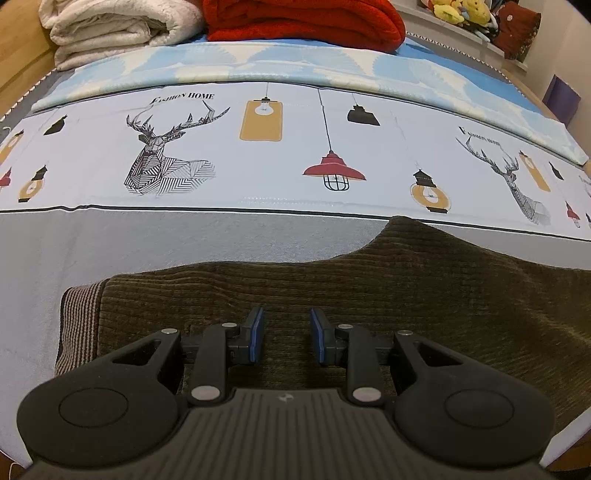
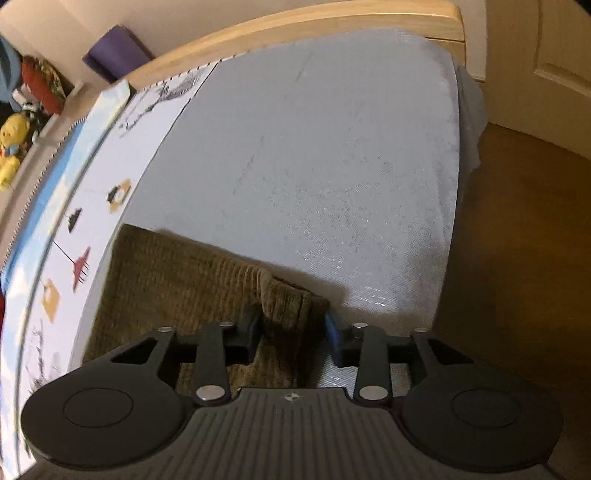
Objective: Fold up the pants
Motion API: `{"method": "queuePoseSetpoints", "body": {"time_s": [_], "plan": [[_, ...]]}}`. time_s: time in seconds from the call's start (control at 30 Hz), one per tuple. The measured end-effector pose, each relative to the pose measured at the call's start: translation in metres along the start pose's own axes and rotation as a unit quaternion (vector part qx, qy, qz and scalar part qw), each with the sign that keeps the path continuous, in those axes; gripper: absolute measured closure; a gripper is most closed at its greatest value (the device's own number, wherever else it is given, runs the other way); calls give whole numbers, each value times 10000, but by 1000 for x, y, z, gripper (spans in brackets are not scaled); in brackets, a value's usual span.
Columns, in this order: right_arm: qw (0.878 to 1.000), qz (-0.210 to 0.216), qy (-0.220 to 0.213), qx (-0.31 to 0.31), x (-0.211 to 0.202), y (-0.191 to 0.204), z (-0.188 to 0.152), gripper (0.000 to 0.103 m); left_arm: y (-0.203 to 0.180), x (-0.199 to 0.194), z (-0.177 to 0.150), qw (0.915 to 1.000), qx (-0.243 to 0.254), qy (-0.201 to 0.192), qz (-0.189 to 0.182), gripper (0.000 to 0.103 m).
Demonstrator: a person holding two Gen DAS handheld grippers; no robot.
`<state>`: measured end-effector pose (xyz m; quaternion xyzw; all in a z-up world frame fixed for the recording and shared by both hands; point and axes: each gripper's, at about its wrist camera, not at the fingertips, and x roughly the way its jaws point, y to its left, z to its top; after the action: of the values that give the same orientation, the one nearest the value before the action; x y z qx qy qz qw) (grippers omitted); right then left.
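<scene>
Dark olive corduroy pants lie flat on the grey bed sheet, with a striped ribbed band at their left end. My left gripper hovers just over the cloth with its blue pads apart and nothing pinched. In the right wrist view the pants end in a bunched, raised corner. That corner stands between the fingers of my right gripper. The jaws are parted around it, and the right blue pad sits just off the cloth's edge.
Folded cream and red blankets lie at the far side of the bed, behind a printed cover. The wooden bed frame bounds the mattress, with brown floor to the right. Plush toys sit on a shelf.
</scene>
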<state>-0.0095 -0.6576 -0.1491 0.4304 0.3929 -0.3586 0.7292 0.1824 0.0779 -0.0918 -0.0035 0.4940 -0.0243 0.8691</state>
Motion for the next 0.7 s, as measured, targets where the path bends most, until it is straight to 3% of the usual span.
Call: {"method": "queuePoseSetpoints", "body": {"time_s": [0.13,0.2,0.3,0.37,0.43,0.5,0.57,0.7], "plan": [[9999,-53,15,-114,2,-1,-4,58,-1,-1,-2,10000,43,8,-16,73],[9997,-10,-36,-224,1,2,-6,70,-1,-1,-3,10000,67,12,-4,73],[9995,107,-172,-240,-8,1,-7,75,1,-2,-3,10000,36,21,-14,73],[9986,166,-382,-320,-21,8,-9,76,3,-4,-3,10000,-15,-10,-44,73],[9922,123,-797,-950,-41,31,-15,77,7,-7,-3,9999,-87,-42,-92,73],[9673,107,-1491,-2047,-70,70,-35,77,11,-10,-3,9998,-142,-75,-133,73],[9266,337,-2171,-3051,-104,112,-68,77,17,-13,-3,9996,-183,-112,-168,73],[8523,986,-2839,-4282,-166,183,-159,77,31,-19,-5,9992,-316,-163,-200,73]]}}
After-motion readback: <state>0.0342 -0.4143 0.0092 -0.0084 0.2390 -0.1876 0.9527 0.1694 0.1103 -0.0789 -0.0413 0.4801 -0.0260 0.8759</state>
